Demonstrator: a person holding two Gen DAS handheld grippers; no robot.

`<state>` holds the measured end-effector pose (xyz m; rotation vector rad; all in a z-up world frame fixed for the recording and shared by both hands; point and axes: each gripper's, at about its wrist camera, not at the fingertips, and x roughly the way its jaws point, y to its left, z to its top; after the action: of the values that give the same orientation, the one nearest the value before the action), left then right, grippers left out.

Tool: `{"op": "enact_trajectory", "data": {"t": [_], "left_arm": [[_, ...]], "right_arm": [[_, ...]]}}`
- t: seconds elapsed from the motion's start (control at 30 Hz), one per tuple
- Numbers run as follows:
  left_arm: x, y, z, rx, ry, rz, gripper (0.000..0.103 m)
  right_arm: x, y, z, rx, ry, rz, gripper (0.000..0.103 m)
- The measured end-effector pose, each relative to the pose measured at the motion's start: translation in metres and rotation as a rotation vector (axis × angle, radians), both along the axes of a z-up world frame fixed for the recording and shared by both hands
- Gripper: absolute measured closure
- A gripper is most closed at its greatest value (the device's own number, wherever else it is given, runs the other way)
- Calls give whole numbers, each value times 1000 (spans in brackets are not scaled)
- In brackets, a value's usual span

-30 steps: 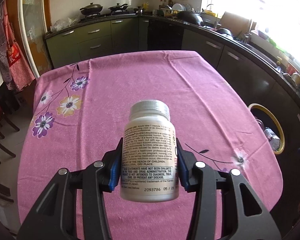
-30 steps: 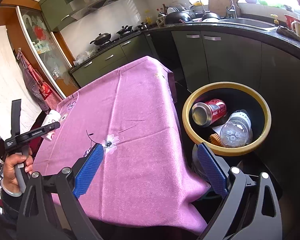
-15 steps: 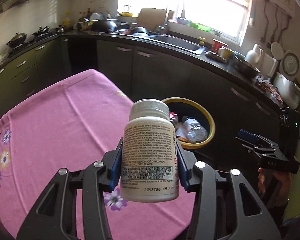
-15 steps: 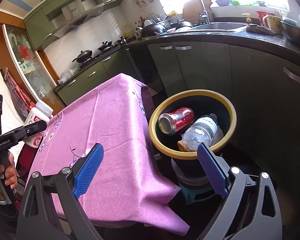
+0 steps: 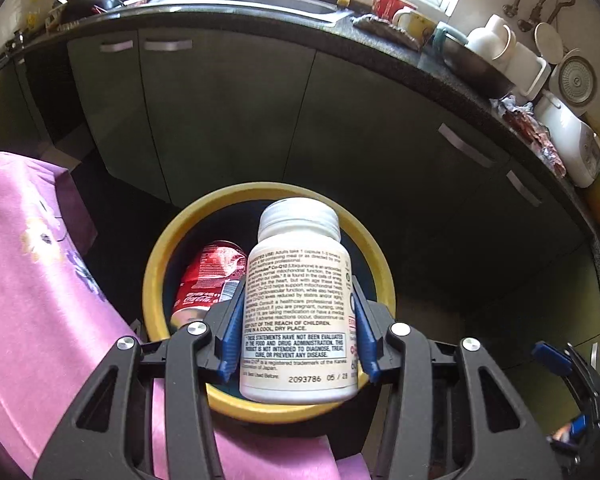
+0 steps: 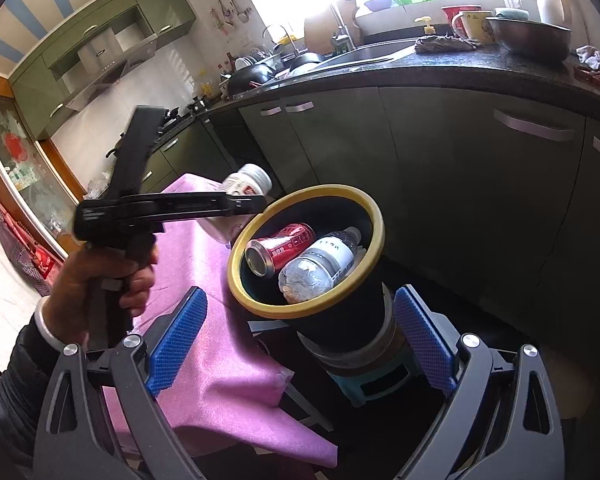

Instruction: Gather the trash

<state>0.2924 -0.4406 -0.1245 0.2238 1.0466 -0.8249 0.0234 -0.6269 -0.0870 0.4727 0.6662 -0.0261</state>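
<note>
My left gripper (image 5: 296, 340) is shut on a white pill bottle (image 5: 298, 308) with a ribbed cap and a printed label. It hangs over the yellow-rimmed dark bin (image 5: 156, 264). A red cola can (image 5: 208, 280) lies inside. In the right wrist view the same bottle (image 6: 246, 186) sits at the bin's left edge, just above the rim (image 6: 373, 248), with the can (image 6: 280, 248) and a crushed clear water bottle (image 6: 319, 266) in the bin. My right gripper (image 6: 300, 342) stands open and empty, low in front of the bin.
The table with its pink floral cloth (image 5: 28, 288) borders the bin on the left. Dark green cabinets (image 6: 479, 168) and a cluttered black counter (image 6: 459, 68) curve behind. The bin stands on a teal stool (image 6: 379, 384). A hand (image 6: 96, 280) holds the left gripper's handle.
The left gripper swung the pill bottle from over the table to above the bin and tilted downward. The right gripper shifted, bringing the bin to the centre of its view.
</note>
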Motion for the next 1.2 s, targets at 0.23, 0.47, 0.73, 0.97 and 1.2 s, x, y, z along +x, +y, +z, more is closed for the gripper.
{"op": "enact_trajectory", "data": {"t": [0.23,0.47,0.73,0.97,1.2], "left_arm": [[21,-12,-22,38,37,74,38],[-43,90,53,-146,-126,93,19],[-153,265,99,-188,-322,320,7],[-240,371,114,-117,-519,599,7],[-285,406,128,-57,-619,715,7]], "right_arm": [[5,7,3,13,-12,9,9],[11,26,6,-5,-14,52,9],[13,66,12,-39,-31,147,9],[12,112,19,-85,-52,255,9],[-16,146,42,-172,-133,291,5]]}}
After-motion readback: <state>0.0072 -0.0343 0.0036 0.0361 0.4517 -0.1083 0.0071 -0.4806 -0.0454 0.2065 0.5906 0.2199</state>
